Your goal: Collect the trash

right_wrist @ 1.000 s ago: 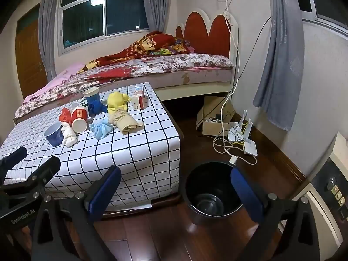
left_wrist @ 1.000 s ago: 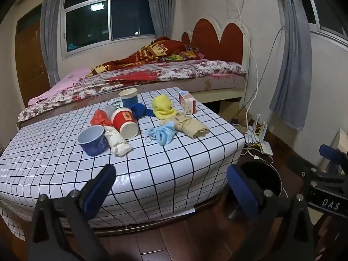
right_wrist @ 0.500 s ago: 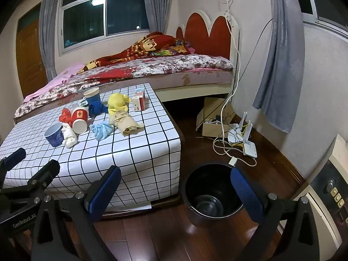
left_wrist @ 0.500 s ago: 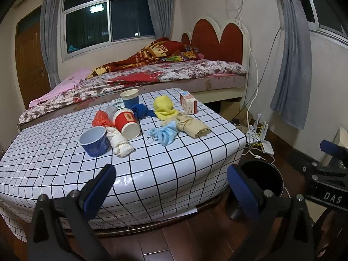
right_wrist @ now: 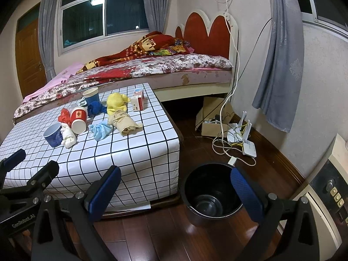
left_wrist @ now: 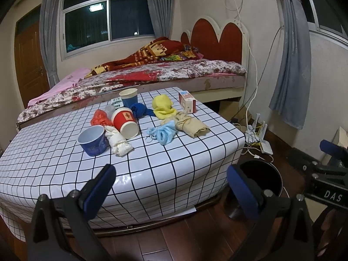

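Trash lies on the checked table (left_wrist: 152,163): a blue paper cup (left_wrist: 92,140), a white wad (left_wrist: 118,141), a tipped red cup (left_wrist: 126,121), a red wrapper (left_wrist: 100,118), a light blue mask (left_wrist: 163,132), a beige bundle (left_wrist: 191,125), a yellow wad (left_wrist: 163,108), a dark blue wad (left_wrist: 139,109), an upright blue cup (left_wrist: 128,96) and a small carton (left_wrist: 187,102). A black bin (right_wrist: 212,193) stands on the floor right of the table. My left gripper (left_wrist: 169,187) is open and empty, short of the table's near edge. My right gripper (right_wrist: 176,193) is open and empty, above the floor near the bin.
A bed (left_wrist: 152,76) stands behind the table. Cables and white routers (right_wrist: 243,139) and a cardboard box (right_wrist: 213,119) lie on the wooden floor by the right wall. A grey curtain (right_wrist: 280,54) hangs there. An appliance (right_wrist: 326,191) stands at the far right.
Both views have drifted only slightly; the table and trash sit a little higher in the left wrist view. Both grippers stay open and empty.
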A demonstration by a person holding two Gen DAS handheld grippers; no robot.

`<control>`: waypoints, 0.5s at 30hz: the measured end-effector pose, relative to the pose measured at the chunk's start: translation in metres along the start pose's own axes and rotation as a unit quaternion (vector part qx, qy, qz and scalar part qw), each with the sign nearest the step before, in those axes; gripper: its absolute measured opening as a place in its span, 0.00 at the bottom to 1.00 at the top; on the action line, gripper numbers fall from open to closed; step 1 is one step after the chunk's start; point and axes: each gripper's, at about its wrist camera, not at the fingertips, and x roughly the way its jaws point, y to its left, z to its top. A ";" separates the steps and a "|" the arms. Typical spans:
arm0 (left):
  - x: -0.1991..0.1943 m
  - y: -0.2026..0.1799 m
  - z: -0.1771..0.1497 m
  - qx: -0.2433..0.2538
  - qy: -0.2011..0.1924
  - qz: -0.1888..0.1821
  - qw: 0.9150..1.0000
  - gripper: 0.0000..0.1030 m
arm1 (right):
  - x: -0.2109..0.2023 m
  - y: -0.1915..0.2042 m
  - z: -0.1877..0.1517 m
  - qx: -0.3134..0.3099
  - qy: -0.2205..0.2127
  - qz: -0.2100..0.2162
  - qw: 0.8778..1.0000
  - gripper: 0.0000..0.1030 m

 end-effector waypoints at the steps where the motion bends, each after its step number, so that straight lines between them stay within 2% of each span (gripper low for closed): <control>1: 0.000 0.000 0.000 0.001 0.000 0.000 1.000 0.99 | 0.000 0.000 0.000 0.000 0.000 -0.001 1.000 0.99; 15: -0.002 0.001 -0.003 -0.001 -0.001 -0.002 1.000 0.99 | 0.001 0.000 -0.001 0.000 0.000 0.001 1.000 0.99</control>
